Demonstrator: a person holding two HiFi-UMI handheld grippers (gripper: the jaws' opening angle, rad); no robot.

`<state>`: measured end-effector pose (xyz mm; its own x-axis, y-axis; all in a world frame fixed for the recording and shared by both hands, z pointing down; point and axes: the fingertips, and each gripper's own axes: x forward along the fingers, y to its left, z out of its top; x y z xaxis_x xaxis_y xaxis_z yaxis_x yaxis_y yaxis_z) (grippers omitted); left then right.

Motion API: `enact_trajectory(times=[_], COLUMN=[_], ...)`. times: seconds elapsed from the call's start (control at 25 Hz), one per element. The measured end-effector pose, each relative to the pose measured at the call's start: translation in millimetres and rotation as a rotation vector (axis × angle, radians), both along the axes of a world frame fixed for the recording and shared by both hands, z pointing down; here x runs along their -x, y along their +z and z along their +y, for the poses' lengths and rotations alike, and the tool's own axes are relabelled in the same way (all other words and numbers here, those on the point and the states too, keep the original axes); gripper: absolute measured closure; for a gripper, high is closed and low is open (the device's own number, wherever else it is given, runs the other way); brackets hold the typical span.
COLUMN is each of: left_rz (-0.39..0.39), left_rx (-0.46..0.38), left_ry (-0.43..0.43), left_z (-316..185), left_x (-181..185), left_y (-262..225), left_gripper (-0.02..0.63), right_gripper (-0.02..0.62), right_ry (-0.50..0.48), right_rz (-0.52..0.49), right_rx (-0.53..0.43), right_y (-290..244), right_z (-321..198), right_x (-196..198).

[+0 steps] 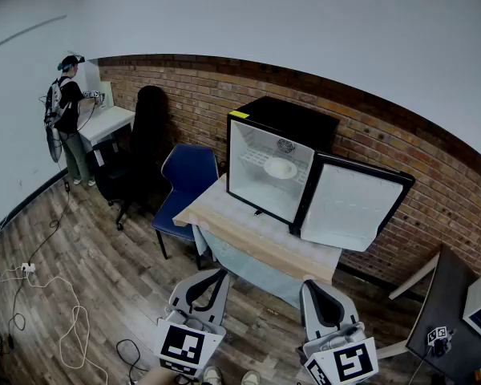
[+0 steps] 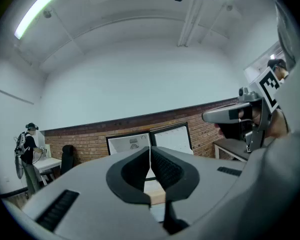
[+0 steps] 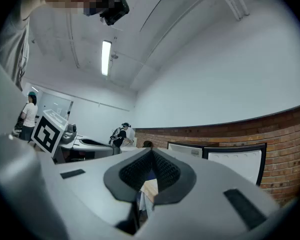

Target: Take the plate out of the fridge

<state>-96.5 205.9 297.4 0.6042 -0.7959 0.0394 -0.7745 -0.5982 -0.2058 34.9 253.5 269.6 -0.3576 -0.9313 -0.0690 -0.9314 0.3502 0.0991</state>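
A small black fridge [image 1: 293,127] stands on a wooden table [image 1: 248,233] with its door [image 1: 349,207] swung open to the right. A white plate [image 1: 280,168] rests on the wire shelf inside. My left gripper [image 1: 207,283] and right gripper [image 1: 327,303] hover low in front of the table, well short of the fridge. Both are shut with nothing between their jaws. In the left gripper view the left gripper [image 2: 150,156] points at the open fridge [image 2: 130,144]. The right gripper [image 3: 151,159] points toward the fridge [image 3: 187,148] and its door [image 3: 237,161].
A blue chair [image 1: 184,183] and a black office chair [image 1: 140,147] stand left of the table. A person [image 1: 68,119] works at a white desk [image 1: 104,123] far left. Cables [image 1: 48,295] lie on the wood floor. A dark desk [image 1: 453,311] sits at the right. Brick wall behind.
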Motion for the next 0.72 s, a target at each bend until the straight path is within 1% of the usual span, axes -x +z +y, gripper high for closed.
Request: enact_trajectory(times=[0.16,0.4,0.6,0.72], left_rz=[0.002,-0.006,0.02,0.018], left_rx=[0.001,0.013,0.045,0.04], left_ry=[-0.002,-0.014,-0.035,-0.048], left_z=[-5,-11,-15,-19], left_x=[-2,-12,-19,-24], left_y=[1,6,9,8], left_gripper=[0.584,0.584,0.584,0.584], right_gripper=[0.566,0.566,0.566,0.566], right_ry=[0.002,-0.016,-0.03,-0.036], right_rz=[-0.017,0.005,0.012,-0.003], right_rx=[-0.005,-0.004,0.001,0.013], right_y=[0,7,12,13], right_z=[-6,-16,-24,-29], right_x=[-4,-12,-22,-28])
